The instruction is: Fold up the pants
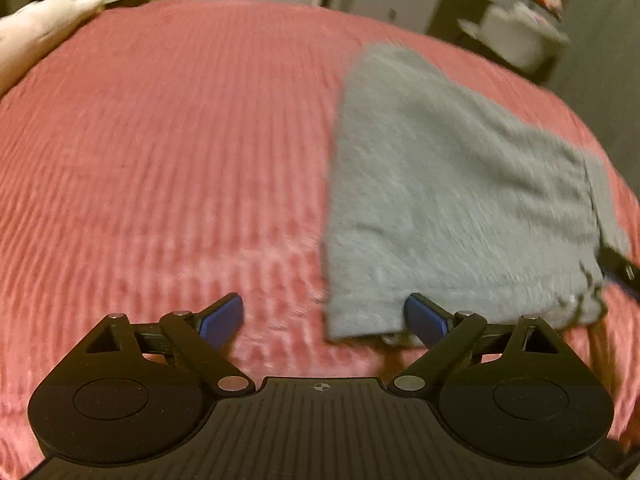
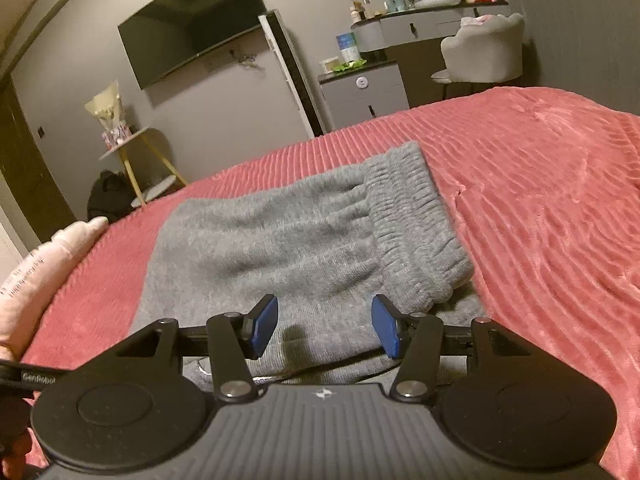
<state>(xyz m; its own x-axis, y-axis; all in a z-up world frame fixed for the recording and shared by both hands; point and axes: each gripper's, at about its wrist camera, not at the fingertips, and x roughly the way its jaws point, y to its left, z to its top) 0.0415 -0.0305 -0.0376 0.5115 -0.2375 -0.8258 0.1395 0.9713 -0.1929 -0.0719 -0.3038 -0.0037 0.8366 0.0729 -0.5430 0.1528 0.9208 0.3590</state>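
Observation:
Grey sweatpants (image 1: pixel 452 200) lie folded in a compact pile on the pink ribbed bedspread (image 1: pixel 160 160). In the right wrist view the pants (image 2: pixel 288 240) show their elastic waistband (image 2: pixel 412 224) on top at the right. My left gripper (image 1: pixel 324 316) is open and empty, hovering at the near left corner of the pile; its right finger sits just under the cloth's edge. My right gripper (image 2: pixel 324 328) is open and empty, just above the near part of the pants. The other gripper's tip (image 1: pixel 620 268) shows at the pile's right edge.
A pale pink pillow (image 2: pixel 36 276) lies at the bed's left edge, and also shows in the left wrist view (image 1: pixel 36 36). Beyond the bed stand a wall TV (image 2: pixel 196 28), a side table (image 2: pixel 136 152), a cabinet (image 2: pixel 364 92), a vanity desk with a white chair (image 2: pixel 484 48).

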